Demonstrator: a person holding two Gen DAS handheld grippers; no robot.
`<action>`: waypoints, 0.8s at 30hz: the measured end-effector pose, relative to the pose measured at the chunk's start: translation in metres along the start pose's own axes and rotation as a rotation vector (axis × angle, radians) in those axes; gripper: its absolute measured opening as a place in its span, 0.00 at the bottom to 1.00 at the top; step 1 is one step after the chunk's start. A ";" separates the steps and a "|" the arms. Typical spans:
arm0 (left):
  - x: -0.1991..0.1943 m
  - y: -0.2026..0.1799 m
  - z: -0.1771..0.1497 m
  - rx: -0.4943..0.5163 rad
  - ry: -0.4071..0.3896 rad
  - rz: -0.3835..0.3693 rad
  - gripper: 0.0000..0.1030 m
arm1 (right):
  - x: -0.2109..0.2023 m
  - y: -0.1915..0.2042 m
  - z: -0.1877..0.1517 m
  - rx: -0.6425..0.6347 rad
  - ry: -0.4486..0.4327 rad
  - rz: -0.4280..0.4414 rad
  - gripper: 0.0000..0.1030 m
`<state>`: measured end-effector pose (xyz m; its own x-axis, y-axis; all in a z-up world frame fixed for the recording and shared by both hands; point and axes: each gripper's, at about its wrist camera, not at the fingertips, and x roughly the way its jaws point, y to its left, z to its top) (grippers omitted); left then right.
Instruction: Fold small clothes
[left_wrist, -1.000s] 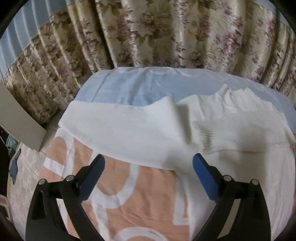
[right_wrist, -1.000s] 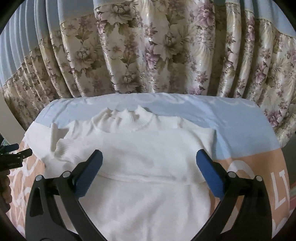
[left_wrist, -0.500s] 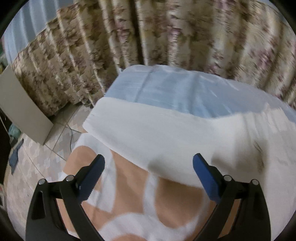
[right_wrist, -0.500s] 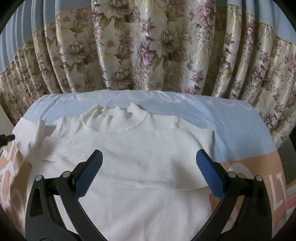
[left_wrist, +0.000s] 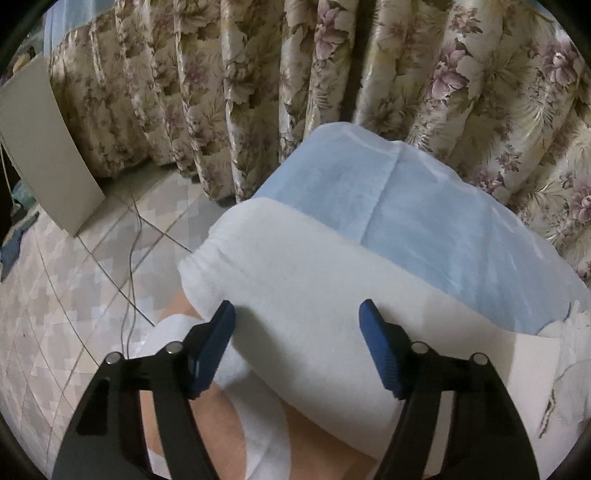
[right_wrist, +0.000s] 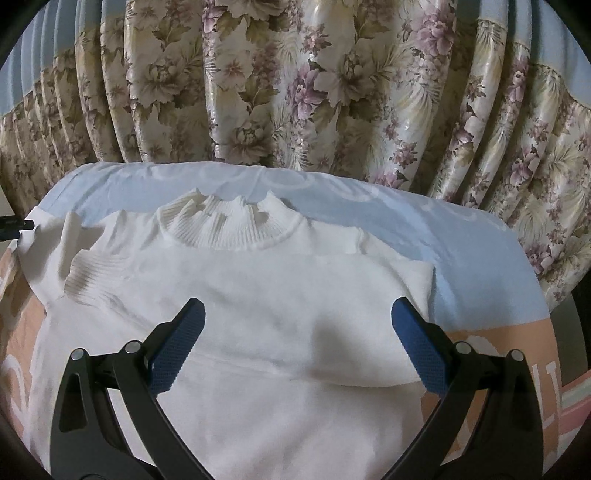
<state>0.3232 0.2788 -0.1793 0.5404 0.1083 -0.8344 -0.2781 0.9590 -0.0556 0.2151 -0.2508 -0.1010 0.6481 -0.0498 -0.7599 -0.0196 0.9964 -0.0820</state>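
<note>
1. Sliding toward the sweater's (left_wrist: 332, 280) left end, the left hand-held gripper (left_wrist: 297, 325) is narrowing its jaws over the white fabric, pads not pressing it.
2. Lower centre, the right hand-held gripper (right_wrist: 297, 330) is hovering wide open, gripping nothing.
3. White sweater (right_wrist: 236, 306) is lying flat on the surface (right_wrist: 472, 258), collar toward the floral curtain (right_wrist: 295, 81).

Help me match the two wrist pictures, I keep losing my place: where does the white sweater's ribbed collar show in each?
Left wrist: the ribbed collar is not in view; only a smooth part of the white sweater fills the middle.
Right wrist: the collar stands upper centre, at the sweater's far edge.
Shared landmark: the floral curtain behind the light blue sheet.
</note>
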 end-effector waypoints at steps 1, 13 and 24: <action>0.001 -0.003 0.000 0.005 0.004 -0.008 0.45 | 0.000 -0.001 0.001 0.000 0.000 -0.002 0.97; -0.007 -0.008 0.007 -0.050 -0.015 -0.070 0.03 | -0.009 -0.023 0.003 0.049 -0.031 0.011 0.97; -0.101 -0.132 -0.019 0.281 -0.205 -0.090 0.03 | -0.016 -0.045 0.011 0.065 -0.062 0.053 0.97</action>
<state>0.2900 0.1366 -0.0981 0.7086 0.0431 -0.7043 -0.0079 0.9986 0.0532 0.2144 -0.2936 -0.0783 0.6936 0.0052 -0.7204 -0.0071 1.0000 0.0004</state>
